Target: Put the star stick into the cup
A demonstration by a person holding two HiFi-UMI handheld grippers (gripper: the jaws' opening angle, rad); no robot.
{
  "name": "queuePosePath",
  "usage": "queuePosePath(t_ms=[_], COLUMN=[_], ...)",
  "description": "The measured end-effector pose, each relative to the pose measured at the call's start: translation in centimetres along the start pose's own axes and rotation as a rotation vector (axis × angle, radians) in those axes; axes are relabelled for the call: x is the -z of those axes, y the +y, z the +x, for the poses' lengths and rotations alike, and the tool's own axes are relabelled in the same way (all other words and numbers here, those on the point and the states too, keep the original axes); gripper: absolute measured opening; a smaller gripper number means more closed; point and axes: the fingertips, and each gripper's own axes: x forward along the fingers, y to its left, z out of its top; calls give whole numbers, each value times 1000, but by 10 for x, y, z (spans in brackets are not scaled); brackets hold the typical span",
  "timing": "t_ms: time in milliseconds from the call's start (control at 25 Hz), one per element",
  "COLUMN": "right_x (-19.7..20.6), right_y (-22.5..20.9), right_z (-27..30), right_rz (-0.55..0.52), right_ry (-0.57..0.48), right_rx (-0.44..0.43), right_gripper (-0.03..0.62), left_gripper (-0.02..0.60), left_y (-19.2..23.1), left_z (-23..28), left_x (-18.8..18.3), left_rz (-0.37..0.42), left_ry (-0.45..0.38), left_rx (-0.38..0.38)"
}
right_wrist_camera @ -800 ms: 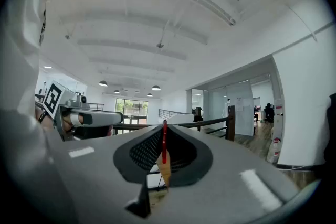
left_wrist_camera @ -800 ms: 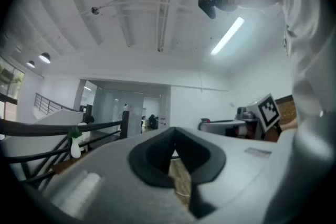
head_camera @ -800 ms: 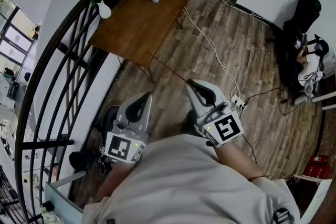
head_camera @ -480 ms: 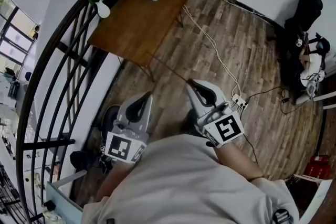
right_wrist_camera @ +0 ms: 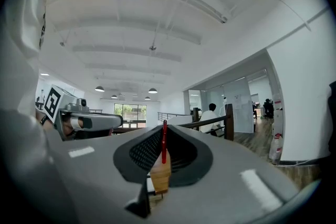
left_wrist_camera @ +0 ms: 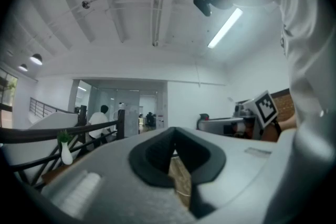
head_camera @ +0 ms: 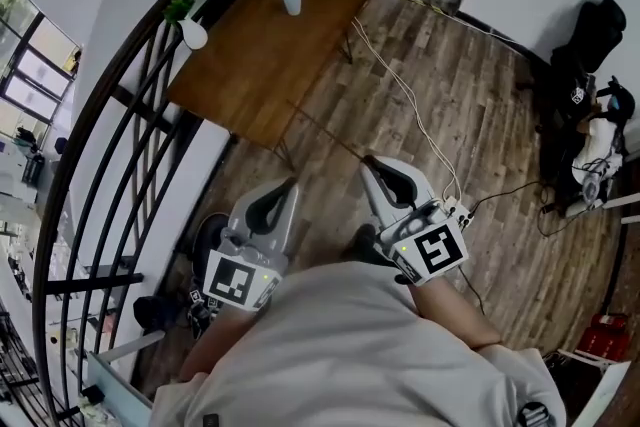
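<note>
Grip check: your right hand-held gripper [head_camera: 372, 167] has its jaws closed tight on the thin red star stick [right_wrist_camera: 164, 140]. The stick stands upright between the black pads, edge-on to the camera, so only a slim red line shows and you cannot make out its star. Your left hand-held gripper [head_camera: 284, 189] has its jaws drawn together at the tips with nothing between them; only a sliver of floor shows through below the pads.

You hold the 2 hand-held grippers low and close to your torso, side by side and apart from each other. Their jaws point forward and away from you, and their marker cubes sit back against your light shirt. The right one sits a little farther forward than the left. Your right forearm [head_camera: 468, 313] runs back from its cube at a slant, and your left forearm [head_camera: 215, 355] is tucked in against your body. Both hand-held grippers hang over the wood-plank floor [head_camera: 470, 95], not over the table.

The small pale blue-grey cup [head_camera: 291, 1] stands upright near the far end of the brown wooden table [head_camera: 250, 65], well apart from both hand-held grippers and from the star stick. A white vase with a green sprig [head_camera: 193, 33] stands at the table's left edge, beside the black curved railing [head_camera: 110, 105]. A white cable [head_camera: 405, 95] trails across the floor to the right of the table.
</note>
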Motion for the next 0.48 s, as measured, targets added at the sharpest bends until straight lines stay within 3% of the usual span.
queuePosePath(t_ms=[240,480], right_x=[-1,8], right_y=[-84,-142], right_z=[-2,-2], right_rz=[-11,-6], right_ry=[30,75], right_rx=[-5,-30], right_gripper=[21,21], left_gripper=[3,3], left_y=[13,8], left_z=[82,148], left_x=[3,14], left_rz=[-60,-57], left_ry=[-16,-6], left_rx=[-42,-35])
